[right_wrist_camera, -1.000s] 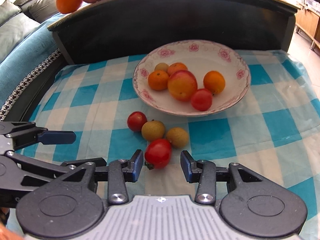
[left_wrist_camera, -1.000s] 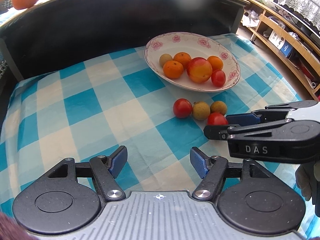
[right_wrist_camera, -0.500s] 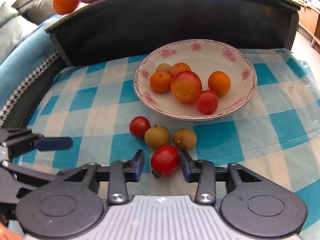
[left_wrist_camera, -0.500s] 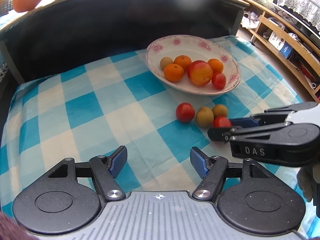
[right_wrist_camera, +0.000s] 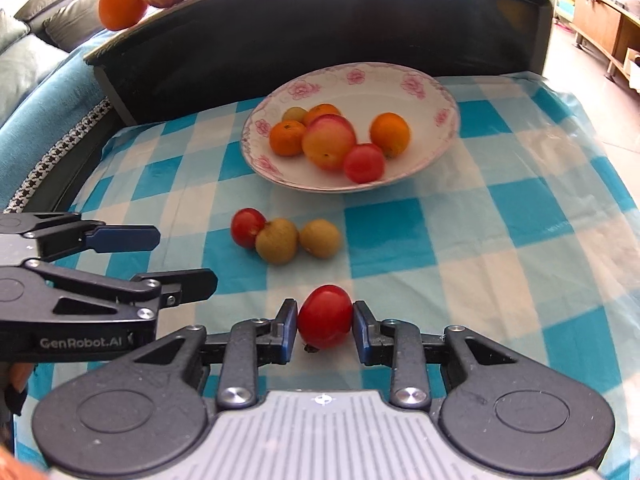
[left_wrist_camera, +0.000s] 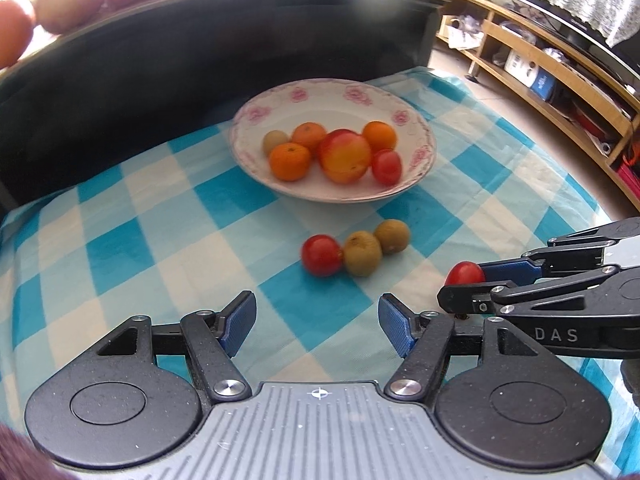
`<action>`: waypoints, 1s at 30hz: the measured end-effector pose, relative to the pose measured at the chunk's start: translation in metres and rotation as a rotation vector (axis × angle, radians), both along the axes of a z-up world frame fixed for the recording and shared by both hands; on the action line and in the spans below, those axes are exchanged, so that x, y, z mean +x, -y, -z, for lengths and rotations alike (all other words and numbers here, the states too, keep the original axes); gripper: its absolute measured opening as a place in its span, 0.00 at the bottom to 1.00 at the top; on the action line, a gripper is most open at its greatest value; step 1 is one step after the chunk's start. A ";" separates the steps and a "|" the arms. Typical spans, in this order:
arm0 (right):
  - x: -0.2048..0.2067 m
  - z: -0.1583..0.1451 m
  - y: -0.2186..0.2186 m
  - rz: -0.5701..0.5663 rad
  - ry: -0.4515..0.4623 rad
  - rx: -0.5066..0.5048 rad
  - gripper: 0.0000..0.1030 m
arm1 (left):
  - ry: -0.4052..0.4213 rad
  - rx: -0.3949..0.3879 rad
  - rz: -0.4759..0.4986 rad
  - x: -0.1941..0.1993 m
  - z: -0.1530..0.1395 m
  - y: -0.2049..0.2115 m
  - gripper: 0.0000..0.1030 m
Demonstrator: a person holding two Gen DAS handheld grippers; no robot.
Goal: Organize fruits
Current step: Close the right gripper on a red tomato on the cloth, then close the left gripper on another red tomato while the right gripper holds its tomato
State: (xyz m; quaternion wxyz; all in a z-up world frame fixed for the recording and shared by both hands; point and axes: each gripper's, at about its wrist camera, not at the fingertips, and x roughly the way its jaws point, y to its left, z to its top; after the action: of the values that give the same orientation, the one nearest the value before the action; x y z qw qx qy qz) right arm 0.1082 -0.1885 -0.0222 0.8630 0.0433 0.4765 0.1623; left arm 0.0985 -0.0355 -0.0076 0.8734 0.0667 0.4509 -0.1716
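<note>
While my right gripper (right_wrist_camera: 325,326) clamps the red tomato (right_wrist_camera: 325,316) between its fingers, my left gripper (left_wrist_camera: 318,322) sits spread wide, holding nothing.

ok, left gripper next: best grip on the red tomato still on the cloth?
Grip the red tomato across its widest middle, coming down from above. One finger goes on its free left side, the other front or back, since the brown fruit touches its right. The left gripper is open and empty.

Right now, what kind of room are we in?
Probably a home living room: a sofa cushion sits at the left, a long wooden shelf unit holds household clutter, and a flowered bowl of fruit rests on a checked tablecloth.
</note>
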 end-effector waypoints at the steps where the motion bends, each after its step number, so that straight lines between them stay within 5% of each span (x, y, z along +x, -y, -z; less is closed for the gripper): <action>1: -0.001 0.000 0.003 0.005 -0.004 0.009 0.33 | 0.006 0.002 0.010 0.002 0.001 0.002 0.72; 18: -0.010 0.004 0.023 0.021 -0.037 0.073 0.33 | 0.021 0.048 0.274 0.035 0.016 0.025 0.69; 30: -0.006 0.005 0.025 0.026 -0.051 0.091 0.33 | -0.011 0.060 0.320 0.021 0.020 0.023 0.67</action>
State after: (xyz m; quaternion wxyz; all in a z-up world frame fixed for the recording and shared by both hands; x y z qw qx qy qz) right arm 0.1023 -0.2138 -0.0275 0.8498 0.0927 0.4898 0.1714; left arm 0.1197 -0.0581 -0.0275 0.8301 0.1625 0.4443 -0.2954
